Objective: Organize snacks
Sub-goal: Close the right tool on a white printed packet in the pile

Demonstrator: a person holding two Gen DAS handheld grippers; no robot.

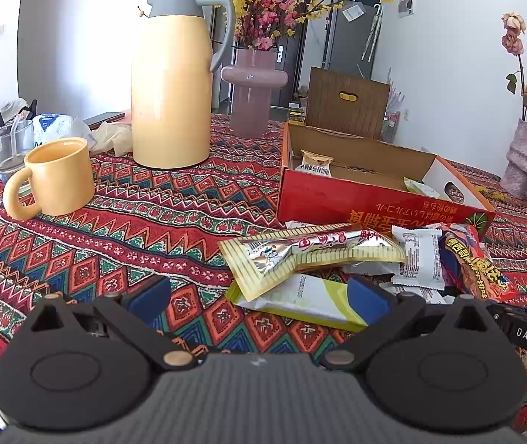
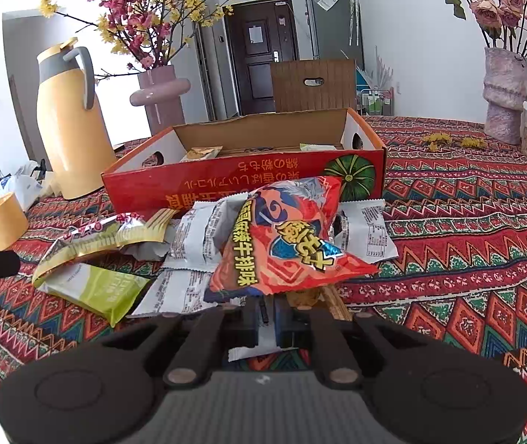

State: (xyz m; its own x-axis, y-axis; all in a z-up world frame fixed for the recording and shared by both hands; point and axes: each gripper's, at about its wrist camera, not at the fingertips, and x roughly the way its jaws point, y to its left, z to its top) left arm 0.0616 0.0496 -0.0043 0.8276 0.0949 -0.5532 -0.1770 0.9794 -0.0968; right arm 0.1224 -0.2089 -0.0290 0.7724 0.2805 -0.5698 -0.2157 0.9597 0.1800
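A table draped in a red, zigzag-patterned woven cloth [image 1: 145, 229] carries a tall yellow thermos jug with a grey handle [image 1: 173, 81], a yellow ceramic mug [image 1: 58, 177] and an open red cardboard box [image 2: 245, 177] with a few wrapped snacks inside. Just in front of the box lies a heap of snack packets. The left gripper [image 1: 259, 296] hovers with jaws wide apart beside a green-and-white packet [image 1: 300, 296], while the right gripper [image 2: 265, 314] is nearly closed, pinching the lower edge of an orange foil snack bag [image 2: 289, 236].
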